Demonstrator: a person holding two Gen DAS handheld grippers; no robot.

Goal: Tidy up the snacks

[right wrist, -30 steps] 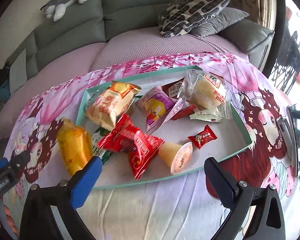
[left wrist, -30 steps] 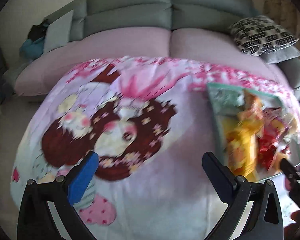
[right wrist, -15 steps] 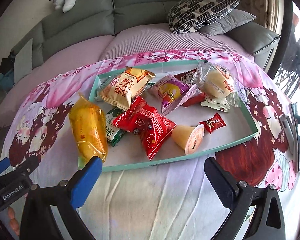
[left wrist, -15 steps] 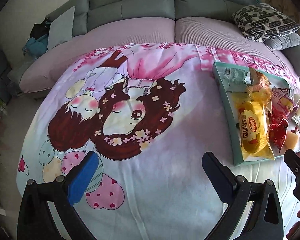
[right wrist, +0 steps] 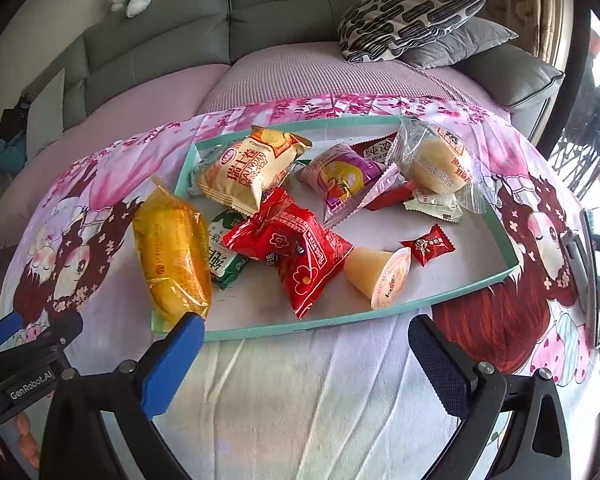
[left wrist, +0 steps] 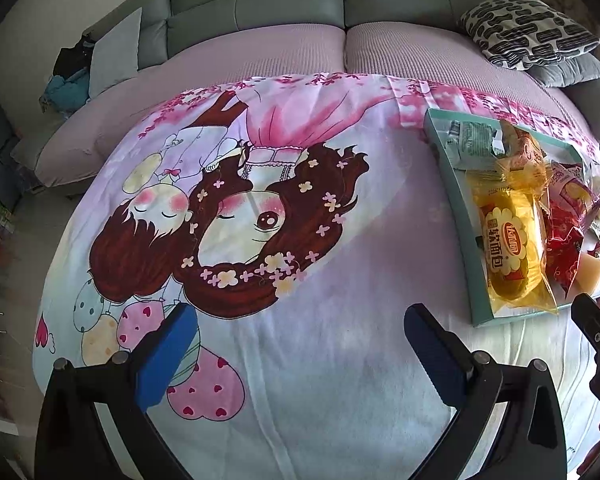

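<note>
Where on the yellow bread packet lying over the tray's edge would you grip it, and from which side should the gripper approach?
Probably grip the yellow bread packet across its narrow width near the near end, which overhangs the teal tray's rim. Come from above with the open right gripper, jaws spanning the short axis: the bag is long, soft and slippery, and red packets crowd its inner side.
</note>
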